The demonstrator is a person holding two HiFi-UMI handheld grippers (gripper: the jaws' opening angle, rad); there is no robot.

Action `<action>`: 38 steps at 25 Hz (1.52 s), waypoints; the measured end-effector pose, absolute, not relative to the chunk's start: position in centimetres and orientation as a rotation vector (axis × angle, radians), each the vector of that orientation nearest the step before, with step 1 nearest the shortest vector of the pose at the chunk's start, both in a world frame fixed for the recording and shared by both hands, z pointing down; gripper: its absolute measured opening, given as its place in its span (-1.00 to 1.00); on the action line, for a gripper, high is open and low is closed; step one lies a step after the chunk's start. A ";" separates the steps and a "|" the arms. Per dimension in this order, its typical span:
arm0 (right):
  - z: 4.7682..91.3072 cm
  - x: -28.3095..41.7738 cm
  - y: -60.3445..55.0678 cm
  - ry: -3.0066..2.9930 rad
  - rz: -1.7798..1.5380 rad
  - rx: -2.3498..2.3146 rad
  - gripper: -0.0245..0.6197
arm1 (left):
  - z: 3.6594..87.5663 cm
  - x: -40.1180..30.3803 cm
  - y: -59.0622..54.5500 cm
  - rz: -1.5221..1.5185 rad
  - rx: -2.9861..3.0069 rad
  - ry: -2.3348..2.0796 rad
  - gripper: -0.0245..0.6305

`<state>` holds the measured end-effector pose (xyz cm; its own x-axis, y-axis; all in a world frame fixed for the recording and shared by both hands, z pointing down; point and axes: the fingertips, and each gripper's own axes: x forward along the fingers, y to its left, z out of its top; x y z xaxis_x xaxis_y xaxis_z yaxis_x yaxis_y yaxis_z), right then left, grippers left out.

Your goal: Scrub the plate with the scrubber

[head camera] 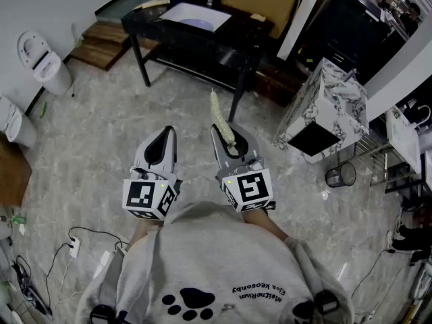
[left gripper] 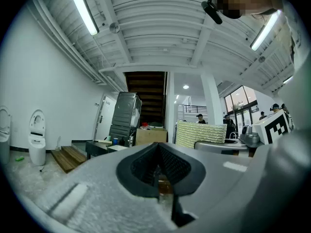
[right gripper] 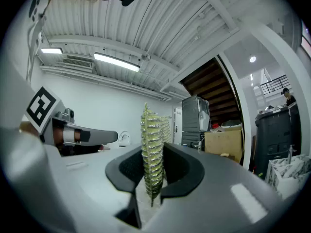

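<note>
In the head view my right gripper (head camera: 228,139) is shut on a pale yellow scrubber (head camera: 221,119) that sticks out forward past its jaws. The right gripper view shows the scrubber (right gripper: 151,144) standing on edge, clamped between the pads of that gripper (right gripper: 153,178). My left gripper (head camera: 166,133) is held level beside it, shut with nothing in it; its pads meet in the left gripper view (left gripper: 156,171). A lilac plate (head camera: 200,23) lies on a white mat on the black table (head camera: 155,29), far ahead of both grippers.
Two white toilets (head camera: 44,59) and wooden steps (head camera: 101,42) are at the left. A marble-patterned box (head camera: 331,106) and a wire basket (head camera: 341,174) stand at the right. Cables and a power strip (head camera: 74,248) lie on the floor at the lower left.
</note>
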<state>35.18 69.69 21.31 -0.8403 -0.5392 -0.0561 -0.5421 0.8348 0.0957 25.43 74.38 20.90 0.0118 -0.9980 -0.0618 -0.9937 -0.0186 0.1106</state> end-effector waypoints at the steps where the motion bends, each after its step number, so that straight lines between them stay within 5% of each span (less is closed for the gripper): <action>1: 21.3 35.2 69.7 2.982 0.168 -0.879 -0.70 | 20.9 25.5 74.4 -0.188 2.210 -2.174 -0.92; 28: 22.6 37.0 66.3 2.976 0.120 -0.877 -0.70 | 23.0 27.1 70.7 -0.153 2.201 -2.136 -0.92; 38: 23.3 31.5 59.3 2.972 0.137 -0.906 -0.70 | 24.2 21.5 63.2 -0.179 2.213 -2.095 -0.92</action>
<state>31.51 59.28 23.26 -0.8298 -0.5554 -0.0555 -0.5581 0.8263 0.0754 21.48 63.19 24.21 0.0530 -0.9983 -0.0244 -0.9879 -0.0559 0.1444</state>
